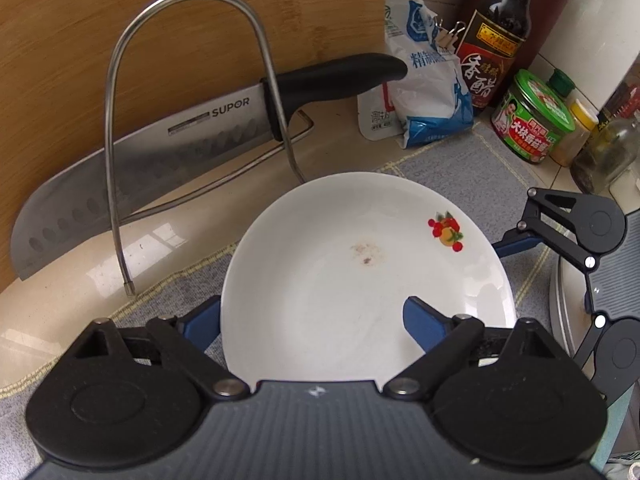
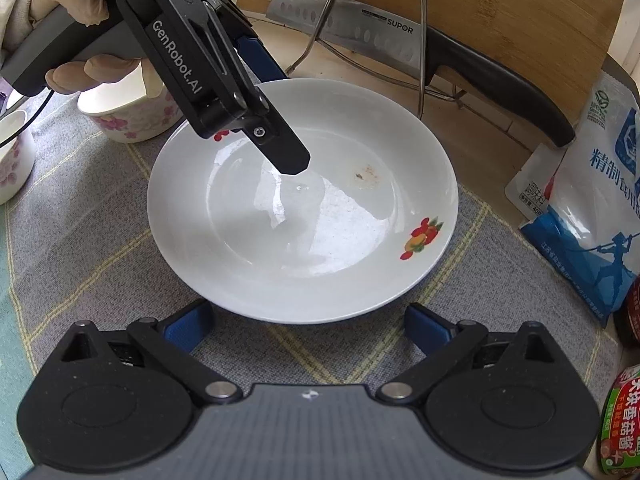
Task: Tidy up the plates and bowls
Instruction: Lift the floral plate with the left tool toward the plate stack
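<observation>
A white plate [image 1: 360, 272] with a fruit print and a small brown stain lies on the grey checked mat [image 1: 460, 168]. It also shows in the right wrist view [image 2: 320, 208]. My left gripper [image 1: 312, 320] is open, one finger outside the rim on the mat, the other finger [image 1: 424, 320] over the plate's inside. It shows from the side in the right wrist view [image 2: 272, 108]. My right gripper [image 2: 306, 324] is open and empty, just short of the plate's near rim. Two flowered bowls [image 2: 128, 116] [image 2: 12, 156] stand at the left.
A wire rack [image 1: 192, 120] holds a Supor knife [image 1: 160, 148] against a wooden board [image 1: 160, 32]. A salt bag [image 1: 424, 92], vinegar bottle [image 1: 492, 40], green-lidded jar [image 1: 532, 120] and small bottles [image 1: 600, 148] crowd the right. A metal lid [image 1: 560, 304] lies at the right.
</observation>
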### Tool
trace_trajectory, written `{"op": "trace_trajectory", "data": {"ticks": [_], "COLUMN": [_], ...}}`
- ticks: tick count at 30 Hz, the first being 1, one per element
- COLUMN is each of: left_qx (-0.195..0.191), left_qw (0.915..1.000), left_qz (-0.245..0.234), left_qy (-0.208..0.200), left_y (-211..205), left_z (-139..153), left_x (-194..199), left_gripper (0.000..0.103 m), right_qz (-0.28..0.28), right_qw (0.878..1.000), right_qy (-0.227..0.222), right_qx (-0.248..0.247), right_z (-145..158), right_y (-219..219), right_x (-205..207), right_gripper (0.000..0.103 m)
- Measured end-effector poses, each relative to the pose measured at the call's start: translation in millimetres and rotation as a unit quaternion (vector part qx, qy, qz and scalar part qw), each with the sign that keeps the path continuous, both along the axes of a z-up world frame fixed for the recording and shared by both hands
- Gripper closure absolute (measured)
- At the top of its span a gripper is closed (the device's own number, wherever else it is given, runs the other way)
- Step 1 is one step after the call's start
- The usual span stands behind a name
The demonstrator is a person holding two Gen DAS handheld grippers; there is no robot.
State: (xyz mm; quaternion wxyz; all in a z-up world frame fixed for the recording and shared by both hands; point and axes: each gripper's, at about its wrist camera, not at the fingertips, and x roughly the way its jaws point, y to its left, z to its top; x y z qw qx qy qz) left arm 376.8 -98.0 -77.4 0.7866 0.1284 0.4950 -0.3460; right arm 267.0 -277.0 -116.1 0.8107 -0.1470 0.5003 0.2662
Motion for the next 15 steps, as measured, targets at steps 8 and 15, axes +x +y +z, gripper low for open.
{"op": "trace_trajectory", "data": {"ticks": [8,15], "left_qx": [0.015,0.019], "left_qw": [0.9997,0.9993], "left_qz": [-0.016,-0.024], "left_qy": [0.012,0.019], "left_y": [-4.5,-7.6], "left_z": [-4.2,-7.5], "left_x": [7.5,11.1], "left_gripper": [0.017,0.017], "right_qz": [0.004,0.012], "right_qw": [1.000,1.000], "right_qy": [-0.013,-0.020], "right_qx": [0.006,0.017], "right_z": [-3.3,-5.3], "right_y": [0.6,-2.0], "right_x": [10.1,14.4], "right_gripper": [0.000,0.000]}}
